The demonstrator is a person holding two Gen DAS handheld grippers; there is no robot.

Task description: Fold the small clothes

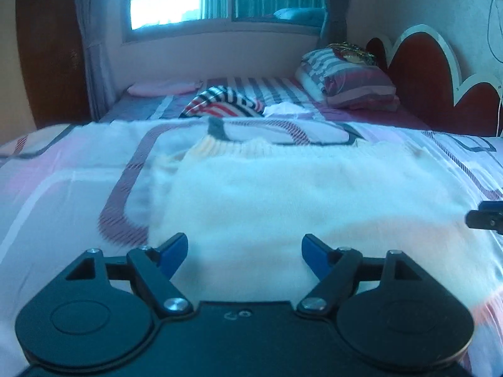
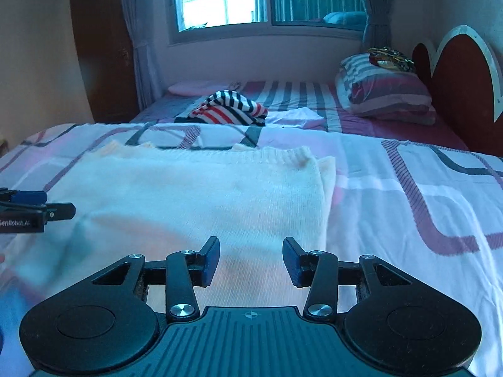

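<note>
A white knitted garment [image 1: 283, 188] lies flat on the patterned bedsheet [image 1: 63, 194], its ribbed hem at the far side. It also shows in the right wrist view [image 2: 204, 188], with its right side folded over. My left gripper [image 1: 244, 256] is open and empty, low over the garment's near edge. My right gripper [image 2: 251, 260] is open and empty over the garment's near right part. The left gripper shows at the left edge of the right wrist view [image 2: 34, 207]; the right gripper's tip shows at the right edge of the left wrist view [image 1: 485, 218].
A striped red, white and dark garment [image 2: 229, 108] and a small white cloth [image 2: 298, 116] lie further back on the bed. Striped pillows [image 2: 383, 94] lean by the red headboard [image 2: 462, 81]. A pink pillow [image 1: 163, 88] lies under the window.
</note>
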